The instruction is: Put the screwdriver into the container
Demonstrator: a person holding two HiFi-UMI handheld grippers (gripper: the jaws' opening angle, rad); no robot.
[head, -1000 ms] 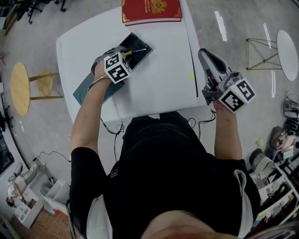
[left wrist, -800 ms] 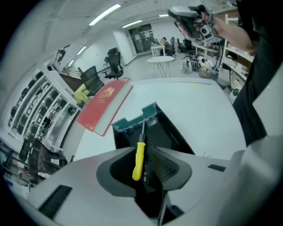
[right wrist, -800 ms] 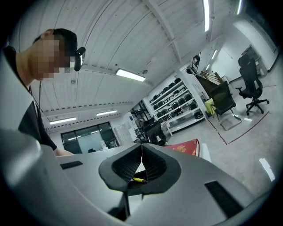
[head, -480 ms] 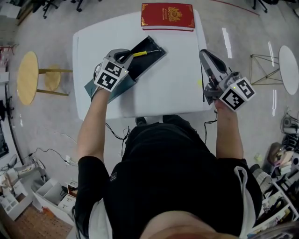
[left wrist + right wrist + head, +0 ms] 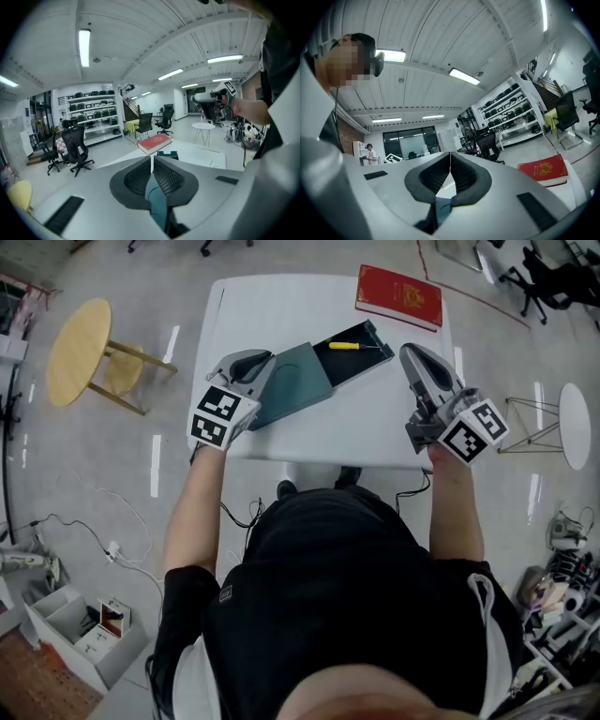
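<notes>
Overhead, we see the small yellow-handled screwdriver [image 5: 343, 345] lying inside the black open compartment at the far end of the long dark-teal container [image 5: 298, 382], which sits slantwise on the white worktop [image 5: 281, 315]. Its thin metal shaft points toward the far right corner of the compartment, and nothing holds it. The left hand-held gripper [image 5: 251, 364] sits at the container's near end, and we cannot tell whether it touches. The right hand-held gripper [image 5: 417, 362] hangs over the worktop's right edge, well apart from the container. A red hardcover book with a gold emblem [image 5: 398, 296] lies at the far right corner. We judge the placing done. What remains is to lift the left hand-held gripper straight away from the container's near end so that it does not nudge the box or tip the tool out, and to keep the right one clear.

From the left gripper view, the jaws of the left hand-held gripper [image 5: 152, 161] meet at their tips with nothing pinched. A teal strip shows through the hollow beneath them, and we read it as the container lying below. Beyond them we see the container's dark end [image 5: 167, 153] and the red book [image 5: 154, 142]. The screwdriver is not visible here.

From the right gripper view, the right hand-held gripper [image 5: 450, 168] also has its jaws pressed together and empty, aimed across the room, with the red book [image 5: 543, 169] off to the right.
</notes>
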